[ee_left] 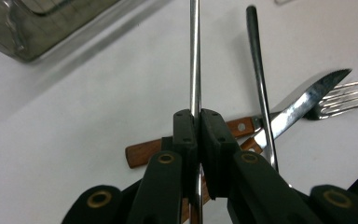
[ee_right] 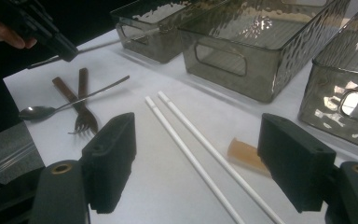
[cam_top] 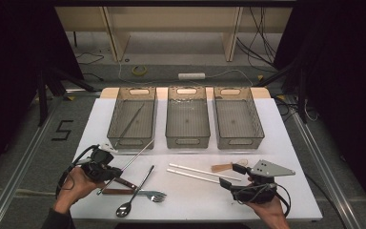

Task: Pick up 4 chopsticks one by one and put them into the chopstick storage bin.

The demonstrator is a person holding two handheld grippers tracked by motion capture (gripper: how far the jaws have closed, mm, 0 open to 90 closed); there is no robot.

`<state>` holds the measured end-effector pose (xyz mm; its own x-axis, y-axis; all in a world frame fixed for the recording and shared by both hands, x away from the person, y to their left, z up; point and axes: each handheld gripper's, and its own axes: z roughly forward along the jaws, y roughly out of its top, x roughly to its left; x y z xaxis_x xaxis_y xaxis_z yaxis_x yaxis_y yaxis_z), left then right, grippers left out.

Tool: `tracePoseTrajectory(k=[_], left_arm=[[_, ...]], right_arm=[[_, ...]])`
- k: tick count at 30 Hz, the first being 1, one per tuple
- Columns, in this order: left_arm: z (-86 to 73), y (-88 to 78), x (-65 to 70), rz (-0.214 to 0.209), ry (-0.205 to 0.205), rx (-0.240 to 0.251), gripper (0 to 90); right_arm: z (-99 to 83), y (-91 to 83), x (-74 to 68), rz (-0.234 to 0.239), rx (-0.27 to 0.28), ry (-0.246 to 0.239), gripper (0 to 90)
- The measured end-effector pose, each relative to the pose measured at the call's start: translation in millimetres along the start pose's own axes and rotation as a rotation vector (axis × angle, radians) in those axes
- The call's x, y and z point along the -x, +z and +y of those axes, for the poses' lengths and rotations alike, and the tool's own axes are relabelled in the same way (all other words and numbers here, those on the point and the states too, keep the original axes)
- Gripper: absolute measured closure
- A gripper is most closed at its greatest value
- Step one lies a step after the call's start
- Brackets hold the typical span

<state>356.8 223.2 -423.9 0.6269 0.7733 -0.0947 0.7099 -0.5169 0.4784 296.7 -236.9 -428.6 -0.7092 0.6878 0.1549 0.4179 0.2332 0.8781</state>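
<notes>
The left gripper [ee_left: 196,126] is pinching a metal rod [cam_top: 132,160] lifted over the cutlery near the left bin [cam_top: 148,114], seemingly mid-sorting; next it needs carrying over that bin for release, while the right gripper [ee_right: 198,161] stands spread and empty.

Claw [ee_left: 197,135] on metal rod [ee_left: 195,56] (pinched)

My left gripper [ee_left: 199,154] has black jaws with brass-ringed screws; my right gripper [cam_top: 233,174] carries a grey three-cornered plate above, black cable trailing behind.
</notes>
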Motion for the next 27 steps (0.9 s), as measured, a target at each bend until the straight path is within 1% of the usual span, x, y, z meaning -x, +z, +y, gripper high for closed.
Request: tracePoseTrajectory(k=[4,10,15,19,21,23,27], left_arm=[[1.7,-2.2,-0.2,-0.001,-0.008,0.038,84.4],[4.7,-7.7,-3.0,0.007,-0.034,0.095,84.4],[10.9,-8.6,-7.7,0.031,-0.051,0.124,84.4],[20.5,-12.6,-11.3,0.053,-0.045,0.151,84.4],[25.8,-13.6,-13.8,0.065,-0.048,0.168,84.4],[31.1,-13.4,-17.6,0.077,-0.057,0.186,84.4],[44.2,-11.4,-29.3,0.082,-0.082,0.211,84.4]], right_arm=[[-0.1,0.5,-0.4,0.002,-0.003,-0.004,29.1],[-0.6,0.8,0.4,-0.002,-0.003,0.000,29.1],[-0.6,1.7,-0.2,-0.003,-0.008,0.000,29.1],[-1.0,2.1,0.2,-0.004,-0.009,0.002,29.1],[-1.2,2.2,0.6,-0.006,-0.011,0.001,29.2],[-1.4,2.1,0.5,-0.007,-0.010,0.003,29.2],[-1.6,3.2,0.6,-0.006,-0.015,0.005,29.1]])
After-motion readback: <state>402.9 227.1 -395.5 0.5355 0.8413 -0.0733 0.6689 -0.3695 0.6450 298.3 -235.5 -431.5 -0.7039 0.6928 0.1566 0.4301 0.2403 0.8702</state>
